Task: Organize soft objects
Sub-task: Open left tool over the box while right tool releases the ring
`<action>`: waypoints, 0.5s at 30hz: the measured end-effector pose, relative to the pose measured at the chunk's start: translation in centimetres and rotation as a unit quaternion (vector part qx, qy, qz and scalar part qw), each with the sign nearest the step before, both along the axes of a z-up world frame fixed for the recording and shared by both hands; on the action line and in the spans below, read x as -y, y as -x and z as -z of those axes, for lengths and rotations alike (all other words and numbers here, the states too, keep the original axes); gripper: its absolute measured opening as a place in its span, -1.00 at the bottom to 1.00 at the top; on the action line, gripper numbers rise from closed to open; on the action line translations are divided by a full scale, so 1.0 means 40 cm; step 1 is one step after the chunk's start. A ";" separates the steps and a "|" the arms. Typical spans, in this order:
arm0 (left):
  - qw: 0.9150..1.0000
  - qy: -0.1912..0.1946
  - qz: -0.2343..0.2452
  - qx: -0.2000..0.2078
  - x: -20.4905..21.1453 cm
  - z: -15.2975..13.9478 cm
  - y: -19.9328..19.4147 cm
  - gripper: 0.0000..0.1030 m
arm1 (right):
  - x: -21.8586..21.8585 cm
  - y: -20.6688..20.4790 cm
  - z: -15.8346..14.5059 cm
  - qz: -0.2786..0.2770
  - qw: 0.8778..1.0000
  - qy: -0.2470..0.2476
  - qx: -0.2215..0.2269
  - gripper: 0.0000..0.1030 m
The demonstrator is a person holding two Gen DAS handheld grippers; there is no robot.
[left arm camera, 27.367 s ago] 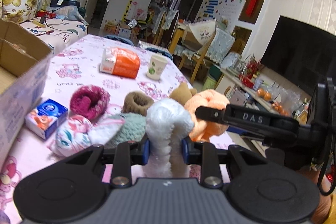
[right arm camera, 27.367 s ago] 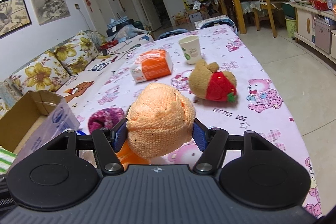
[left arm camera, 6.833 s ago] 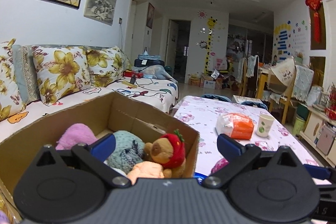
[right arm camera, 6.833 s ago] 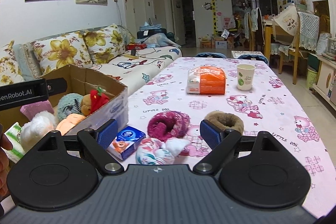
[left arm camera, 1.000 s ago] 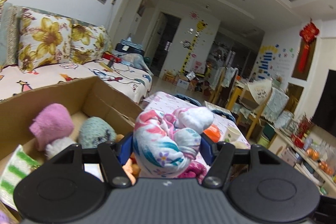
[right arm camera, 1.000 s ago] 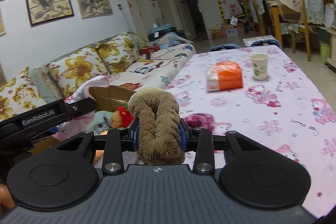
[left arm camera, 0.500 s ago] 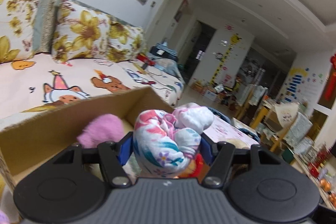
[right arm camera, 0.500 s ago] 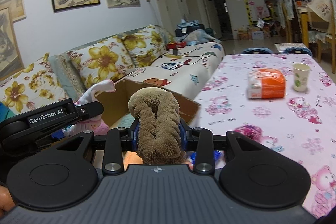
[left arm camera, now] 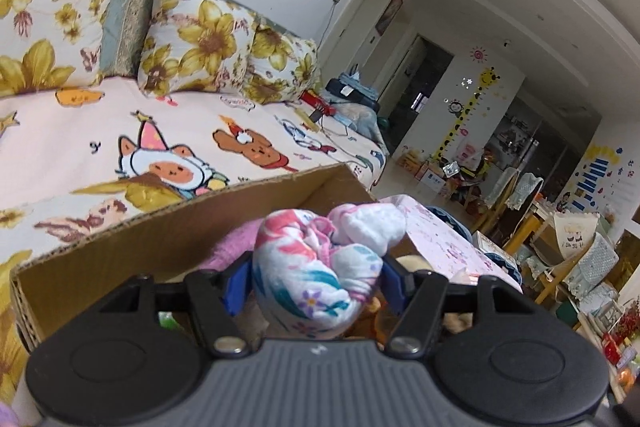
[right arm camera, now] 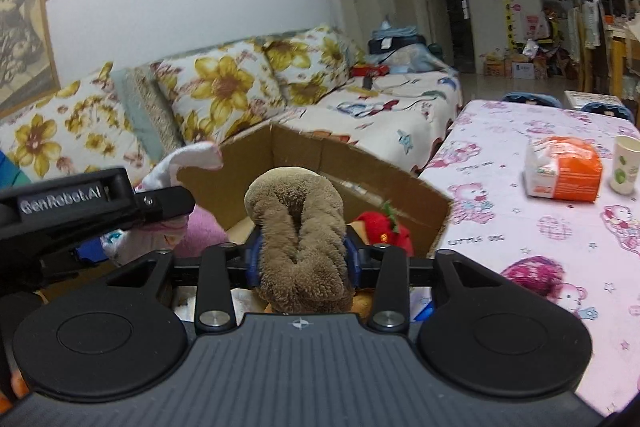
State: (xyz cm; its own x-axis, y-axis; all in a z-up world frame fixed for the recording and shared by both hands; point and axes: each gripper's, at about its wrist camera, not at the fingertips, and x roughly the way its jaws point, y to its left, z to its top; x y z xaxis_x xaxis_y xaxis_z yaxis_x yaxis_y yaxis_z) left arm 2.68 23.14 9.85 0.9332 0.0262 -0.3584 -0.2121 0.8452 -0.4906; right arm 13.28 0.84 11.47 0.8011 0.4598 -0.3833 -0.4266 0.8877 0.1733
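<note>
My left gripper (left arm camera: 316,287) is shut on a rolled floral sock bundle (left arm camera: 320,267) and holds it over the open cardboard box (left arm camera: 160,239). In the right wrist view the left gripper's black finger (right arm camera: 160,205) and the bundle's white tip (right arm camera: 192,155) hang above the box's left half. My right gripper (right arm camera: 304,259) is over the box (right arm camera: 360,179) with a brown fuzzy sock (right arm camera: 298,219) upright between its blue pads. Its jaws are opening, and the sock still touches both pads. A pink fluffy item (right arm camera: 200,227) and a red-hatted plush bear (right arm camera: 384,227) lie in the box.
A magenta sock (right arm camera: 536,275) lies on the pink tablecloth to the right of the box. An orange tissue pack (right arm camera: 564,171) and a paper cup (right arm camera: 624,163) stand farther back on the table. A flowered sofa (right arm camera: 240,87) runs behind the box.
Both grippers have swung left with their loads, from the table side to above the box. The right pads now stand slightly wider and the brown sock has puffed out between them.
</note>
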 end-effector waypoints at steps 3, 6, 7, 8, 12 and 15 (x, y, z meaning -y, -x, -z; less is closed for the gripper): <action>1.000 0.007 -0.005 0.001 -0.007 -0.001 0.001 0.56 | 0.000 -0.001 0.012 0.007 1.000 0.011 -0.008 0.84; 1.000 -0.016 -0.012 0.015 0.007 -0.010 0.013 0.77 | 0.026 0.029 0.003 0.019 1.000 -0.003 -0.005 0.94; 0.999 -0.025 -0.010 0.019 0.014 -0.013 0.015 0.77 | 0.036 0.043 -0.003 0.025 1.000 -0.004 0.001 0.95; 0.999 -0.035 -0.008 0.022 0.022 -0.016 0.017 0.77 | 0.046 0.059 -0.010 0.032 0.999 -0.004 0.007 0.95; 0.998 -0.057 -0.001 0.029 0.039 -0.022 0.019 0.80 | 0.092 0.118 -0.039 0.056 0.998 -0.008 0.028 0.96; 0.997 -0.063 0.006 0.034 0.046 -0.025 0.021 0.85 | 0.123 0.144 -0.052 0.075 0.996 -0.005 0.041 0.97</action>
State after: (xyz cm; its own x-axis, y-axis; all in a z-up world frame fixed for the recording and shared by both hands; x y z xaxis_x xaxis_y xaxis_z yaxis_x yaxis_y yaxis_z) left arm 1.84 21.31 10.86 0.9560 0.0554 -0.2879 -0.1711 0.9030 -0.3942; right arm 7.50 -4.07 13.57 0.8896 0.3351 -0.3105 -0.3016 0.9413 0.1518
